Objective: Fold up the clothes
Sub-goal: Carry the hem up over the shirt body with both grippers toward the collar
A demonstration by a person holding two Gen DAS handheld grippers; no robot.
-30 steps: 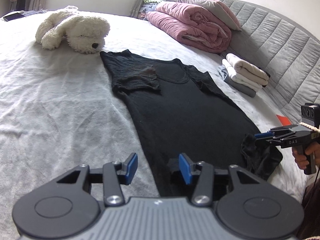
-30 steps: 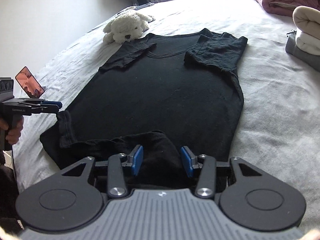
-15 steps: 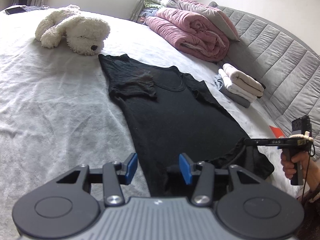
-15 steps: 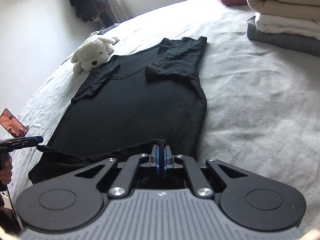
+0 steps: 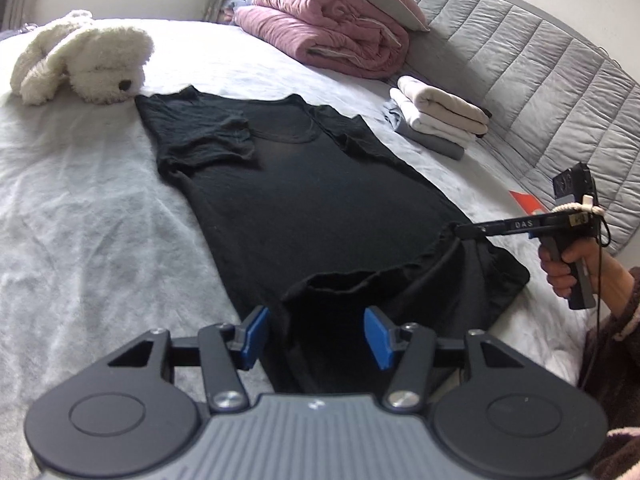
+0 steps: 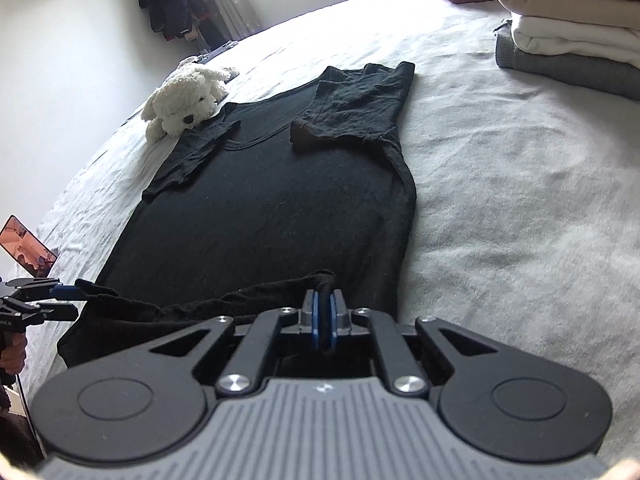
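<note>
My right hand-held gripper (image 6: 325,317): clamped on black cotton T-shirt (image 6: 272,200) hem. My left hand-held gripper (image 5: 316,336): opening, hem between pads, untouched.

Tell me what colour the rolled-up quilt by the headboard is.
Dusty pink. The quilt shows best in the left wrist view, lying against the grey padded headboard.

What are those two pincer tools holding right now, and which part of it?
The right gripper is pinched shut on the black T-shirt at its bottom hem, near one corner. The left gripper is opening; hem cloth lies between its pads, not pinched.
</note>
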